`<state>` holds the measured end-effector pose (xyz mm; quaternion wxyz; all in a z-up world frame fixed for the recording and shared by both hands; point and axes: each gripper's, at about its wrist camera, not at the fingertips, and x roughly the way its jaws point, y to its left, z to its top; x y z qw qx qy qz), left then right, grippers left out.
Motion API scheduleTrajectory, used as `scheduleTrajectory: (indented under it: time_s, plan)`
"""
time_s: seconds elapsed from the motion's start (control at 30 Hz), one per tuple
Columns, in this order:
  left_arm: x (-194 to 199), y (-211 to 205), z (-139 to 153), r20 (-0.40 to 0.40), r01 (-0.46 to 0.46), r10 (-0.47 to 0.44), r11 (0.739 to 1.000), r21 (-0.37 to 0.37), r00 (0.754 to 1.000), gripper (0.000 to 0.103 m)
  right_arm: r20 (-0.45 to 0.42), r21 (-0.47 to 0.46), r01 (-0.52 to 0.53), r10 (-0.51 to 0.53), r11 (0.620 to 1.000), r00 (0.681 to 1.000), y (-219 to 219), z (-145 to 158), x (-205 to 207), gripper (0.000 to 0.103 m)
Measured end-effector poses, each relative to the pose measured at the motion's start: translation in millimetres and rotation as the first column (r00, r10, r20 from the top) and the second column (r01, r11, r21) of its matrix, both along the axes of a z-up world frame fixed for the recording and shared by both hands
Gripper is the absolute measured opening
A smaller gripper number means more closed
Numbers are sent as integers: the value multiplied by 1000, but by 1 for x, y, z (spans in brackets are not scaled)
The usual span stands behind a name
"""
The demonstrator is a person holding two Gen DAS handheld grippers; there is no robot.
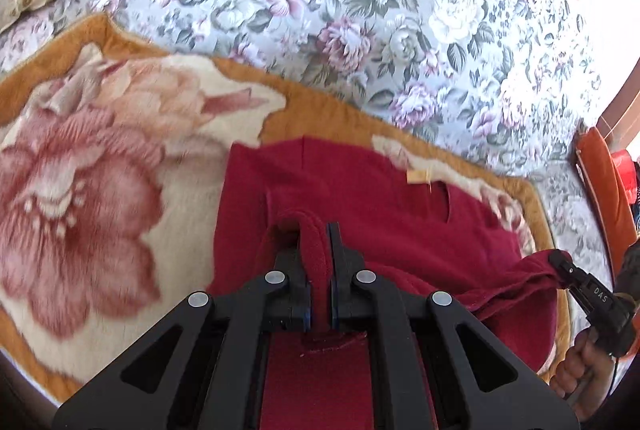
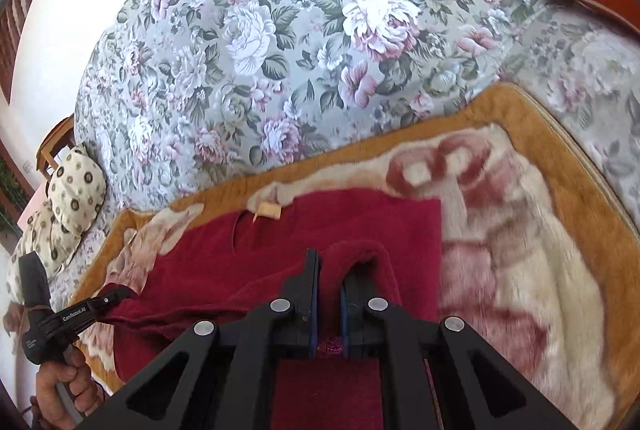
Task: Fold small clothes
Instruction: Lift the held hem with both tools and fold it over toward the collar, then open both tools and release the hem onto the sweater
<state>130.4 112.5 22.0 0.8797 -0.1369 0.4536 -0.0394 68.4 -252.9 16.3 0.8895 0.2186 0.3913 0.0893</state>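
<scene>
You had the left gripper [image 1: 319, 230] and the right gripper [image 2: 330, 262] each clamped with fingers together on a pinched edge of the red fleece garment [image 1: 360, 197], which lay spread on the rose-patterned blanket [image 1: 100, 157] covering the bed [image 1: 360, 9].

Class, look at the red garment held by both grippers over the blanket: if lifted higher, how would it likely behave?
The red garment probably flops: it bunches into a soft ridge in the left gripper and sags towards the right gripper. Its fuzzy surface suggests it grips the pads rather than slipping. It likely drags on the plush blanket.
</scene>
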Motion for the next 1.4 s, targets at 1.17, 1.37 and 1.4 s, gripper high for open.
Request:
scheduleTrajectory:
  time_s: [1.17, 1.37, 1.4]
  plan:
    - [86, 35, 5, -71, 35, -68, 917, -397, 995, 58, -5, 290, -29, 32, 956, 999, -46, -11, 52, 27]
    - [80, 52, 10, -41, -32, 18, 927, -373, 999, 58, 3, 236, -20, 20, 972, 1000, -50, -13, 46, 27]
    - [78, 49, 12, -21, -24, 17, 934, -357, 1000, 58, 12, 220, -19, 17, 975, 1000, -49, -11, 45, 27]
